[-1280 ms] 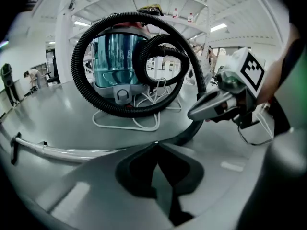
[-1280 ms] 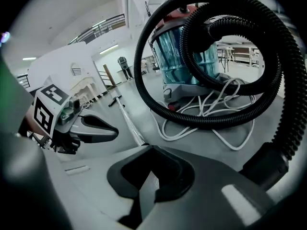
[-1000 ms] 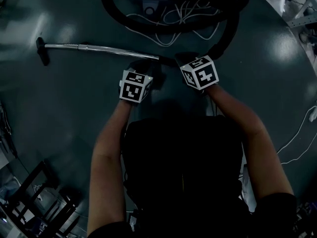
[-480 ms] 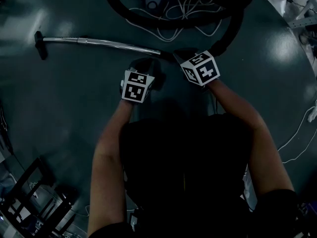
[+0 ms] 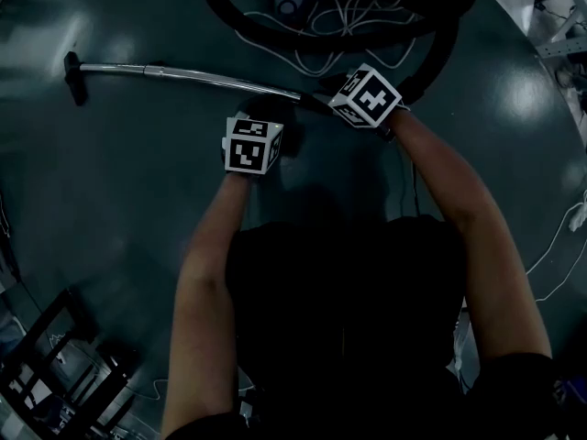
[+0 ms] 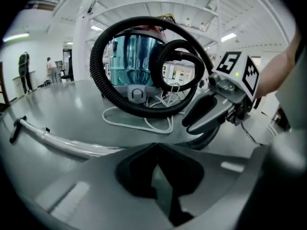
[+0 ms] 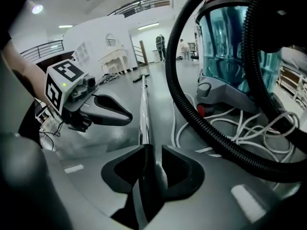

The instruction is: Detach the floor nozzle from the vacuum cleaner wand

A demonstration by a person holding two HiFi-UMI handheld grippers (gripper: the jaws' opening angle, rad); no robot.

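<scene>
Black plastic floor nozzle (image 5: 72, 76), short and narrow, lies toward the far-left side of the glossy dark grey floor (image 5: 119, 191). It sits crosswise on the far end of the long chrome vacuum cleaner wand (image 5: 193, 78) and is not detached. The wand lies flat and runs rightward across the floor to the two grippers near the middle.

The left gripper (image 6: 156, 150), with its white marker cube on top, points down at the floor just beside the wand's near end, on the person's side of it. Its jaws are pressed fully together with nothing between them. Whether their tips touch the wand cannot be told.

Just to its right, the right gripper (image 7: 154, 150) sits over the wand's near end. Its jaws are opening, with a narrow gap between them. In the right gripper view the wand runs straight away from the jaw tips, starting just behind one of them. Neither pad presses on it, and nothing shows clamped in the gap.

A thick black ribbed hose (image 5: 431, 58) curves up past the right gripper and loops wide toward the far side of the floor. A white power cord (image 5: 316, 62) lies in loose coils under that loop. Behind them stands the teal translucent vacuum cleaner canister (image 6: 136, 56).
</scene>
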